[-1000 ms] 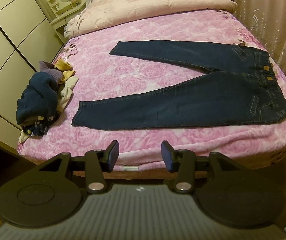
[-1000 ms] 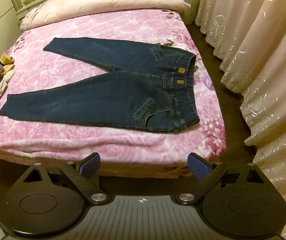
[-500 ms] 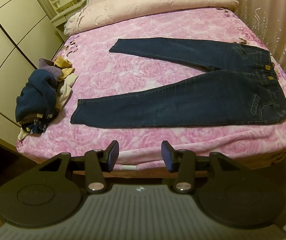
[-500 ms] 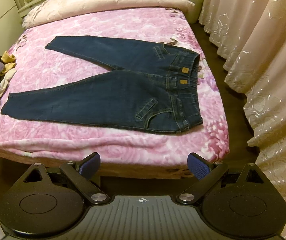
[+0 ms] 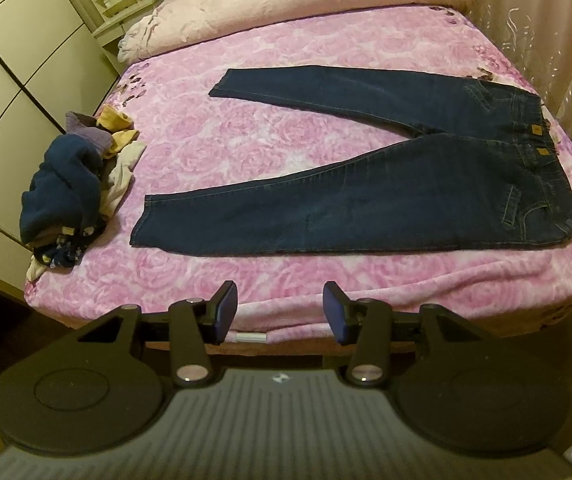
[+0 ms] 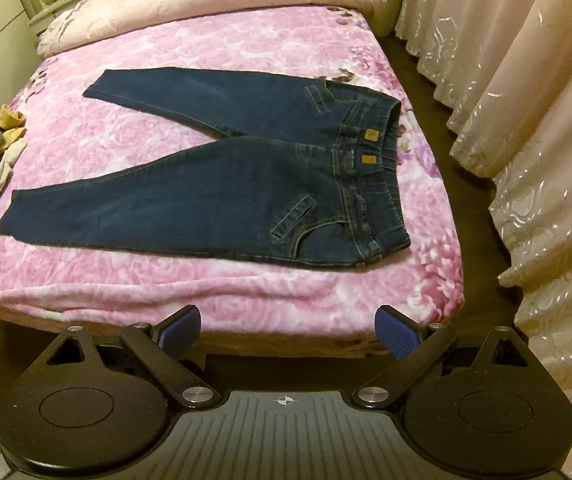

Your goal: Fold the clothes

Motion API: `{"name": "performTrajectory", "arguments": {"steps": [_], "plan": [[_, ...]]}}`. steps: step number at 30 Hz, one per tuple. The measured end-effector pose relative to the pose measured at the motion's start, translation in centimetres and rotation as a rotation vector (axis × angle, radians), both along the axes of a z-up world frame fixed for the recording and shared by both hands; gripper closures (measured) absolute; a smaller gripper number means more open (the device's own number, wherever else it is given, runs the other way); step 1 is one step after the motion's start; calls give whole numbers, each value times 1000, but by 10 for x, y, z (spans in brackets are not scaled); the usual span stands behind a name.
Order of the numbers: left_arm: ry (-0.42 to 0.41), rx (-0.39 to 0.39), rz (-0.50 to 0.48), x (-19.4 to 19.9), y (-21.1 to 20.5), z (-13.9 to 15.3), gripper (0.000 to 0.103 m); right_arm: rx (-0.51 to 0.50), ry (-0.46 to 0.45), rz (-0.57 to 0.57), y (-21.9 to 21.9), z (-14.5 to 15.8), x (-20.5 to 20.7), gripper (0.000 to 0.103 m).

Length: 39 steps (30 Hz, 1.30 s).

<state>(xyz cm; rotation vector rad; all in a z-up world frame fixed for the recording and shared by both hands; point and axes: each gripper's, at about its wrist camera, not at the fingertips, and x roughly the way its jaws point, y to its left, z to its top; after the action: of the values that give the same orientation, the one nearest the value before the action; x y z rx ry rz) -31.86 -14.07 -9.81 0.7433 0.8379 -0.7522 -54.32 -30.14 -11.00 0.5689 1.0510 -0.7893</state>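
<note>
While both my left gripper [image 5: 280, 310] and right gripper [image 6: 287, 330] hover empty, jaws apart, dark blue denim jeans [image 6: 214, 184] lie flat across the pink rose-patterned bed [image 6: 206, 288], waistband toward its curtain-side edge.

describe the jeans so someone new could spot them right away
On the bed with the pink rose blanket, the jeans lie spread flat, legs splayed in a V, waistband toward the curtain side. Unlike the crumpled clothes pile at the opposite edge, they are one smooth dark denim piece with two tan patches.
</note>
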Motion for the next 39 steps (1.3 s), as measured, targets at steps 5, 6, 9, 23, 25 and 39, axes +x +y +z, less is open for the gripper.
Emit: {"name": "performTrajectory", "arguments": {"steps": [5, 6, 9, 23, 25, 39], "plan": [[25, 18, -22, 19, -19, -12, 60, 17, 25, -8, -10, -8, 19, 7], [29, 21, -29, 25, -25, -14, 60, 21, 30, -10, -13, -9, 23, 7], [44, 27, -50, 44, -43, -20, 60, 31, 43, -26, -24, -15, 38, 7], [87, 90, -272, 156, -153, -52, 60, 132, 46, -281, -85, -48, 111, 7], [94, 100, -310, 169, -166, -62, 60, 152, 52, -326, -90, -58, 116, 7], [170, 138, -468, 212, -211, -151, 61, 142, 177, -442, -125, -131, 112, 7]]}}
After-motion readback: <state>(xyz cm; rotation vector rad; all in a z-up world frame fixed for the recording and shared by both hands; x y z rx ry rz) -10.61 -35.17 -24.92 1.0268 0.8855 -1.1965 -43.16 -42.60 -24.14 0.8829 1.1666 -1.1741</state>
